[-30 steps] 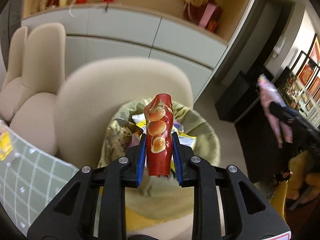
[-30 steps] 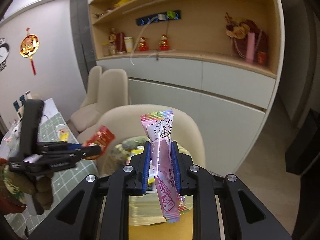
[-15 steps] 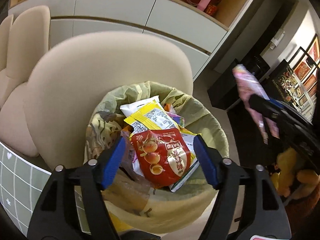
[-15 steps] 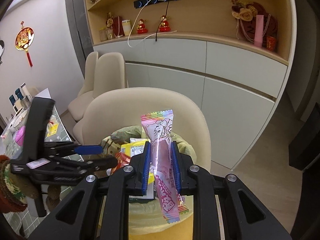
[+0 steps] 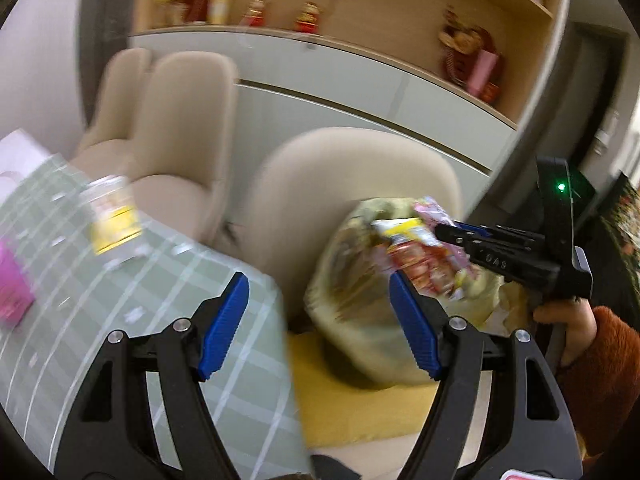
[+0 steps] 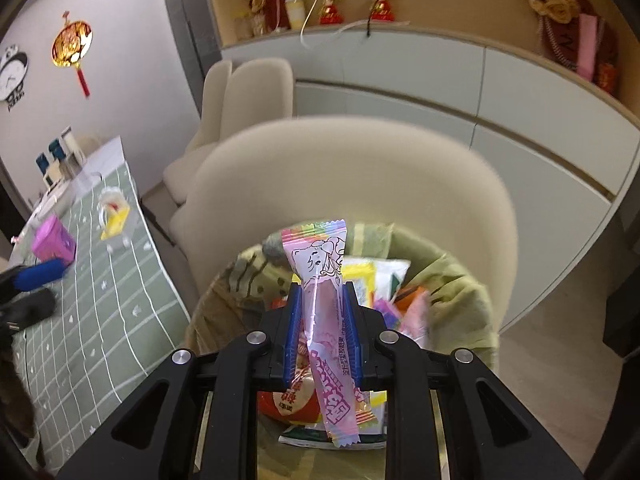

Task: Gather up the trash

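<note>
My right gripper (image 6: 322,314) is shut on a long pink candy wrapper (image 6: 320,280) and holds it upright right above the bin with a yellow-green bag (image 6: 460,292), which is full of wrappers. The red snack packet (image 6: 288,398) lies in the bin under it. My left gripper (image 5: 318,320) is open and empty, between the table edge and the bin (image 5: 360,312). In the left wrist view the right gripper (image 5: 456,234) reaches over the bin from the right. A yellow-labelled clear cup (image 5: 112,216) and a magenta box (image 5: 12,284) stand on the table.
The table has a green checked cloth (image 5: 120,320) at the left. A beige chair (image 6: 352,184) stands behind the bin, which rests on a yellow cushion (image 5: 352,408). More beige chairs (image 5: 172,120) and white cabinets (image 6: 440,80) are farther back.
My left gripper opened and dropped the red packet into the bin, then swung left toward the table. My right gripper moved closer over the bin with the pink wrapper.
</note>
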A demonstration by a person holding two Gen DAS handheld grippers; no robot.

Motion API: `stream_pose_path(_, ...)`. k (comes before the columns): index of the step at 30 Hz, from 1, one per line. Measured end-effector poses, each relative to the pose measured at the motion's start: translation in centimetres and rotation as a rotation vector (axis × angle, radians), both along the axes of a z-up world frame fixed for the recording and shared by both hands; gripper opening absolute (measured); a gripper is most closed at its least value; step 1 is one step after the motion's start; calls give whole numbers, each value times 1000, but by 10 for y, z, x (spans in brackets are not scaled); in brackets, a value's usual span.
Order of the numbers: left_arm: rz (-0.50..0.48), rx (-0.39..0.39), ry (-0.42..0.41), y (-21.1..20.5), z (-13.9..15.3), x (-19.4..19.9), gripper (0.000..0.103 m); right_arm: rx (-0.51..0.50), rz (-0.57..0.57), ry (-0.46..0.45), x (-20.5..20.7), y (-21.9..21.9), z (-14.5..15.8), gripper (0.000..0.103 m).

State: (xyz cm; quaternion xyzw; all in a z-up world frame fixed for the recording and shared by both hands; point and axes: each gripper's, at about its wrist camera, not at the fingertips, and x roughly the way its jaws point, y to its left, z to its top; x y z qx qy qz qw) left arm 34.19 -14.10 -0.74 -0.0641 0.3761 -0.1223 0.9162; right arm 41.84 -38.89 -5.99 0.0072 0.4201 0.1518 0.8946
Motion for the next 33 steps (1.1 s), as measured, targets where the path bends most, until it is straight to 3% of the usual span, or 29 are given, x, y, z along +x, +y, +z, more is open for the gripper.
stream_pose_path(3, 118, 17, 0, 34, 2, -37, 75, -12, -16, 2, -9, 4, -2, 34)
stream_pose_path(5, 188, 31, -3, 49, 4, -56, 77, -18, -24, -30, -21, 6, 3, 55)
stream_pose_path(6, 225, 42, -9, 56, 4, -69, 79, -11, -20, -47, -29, 8, 8, 58)
stream_pose_path(11, 308, 102, -15, 72, 5, -119, 87, 6, 2, -122, -78, 18, 35, 59)
stream_pose_path(16, 416, 162, -47, 82, 21, -169, 87, 66, 73, -195, -149, 44, 66, 59)
stream_pose_path(19, 413, 194, -50, 78, 31, -193, 87, 97, 105, -222, -196, 65, 78, 59)
stream_pose_path(23, 453, 279, -162, 68, 51, -226, 87, 130, 143, -222, -245, 93, 76, 59)
stream_pose_path(26, 466, 286, -209, 69, 60, -235, 87, 105, 146, -229, -273, 115, 70, 59)
stream_pose_path(33, 428, 256, -162, 81, 53, -228, 87, 75, 88, -277, -287, 128, 69, 59)
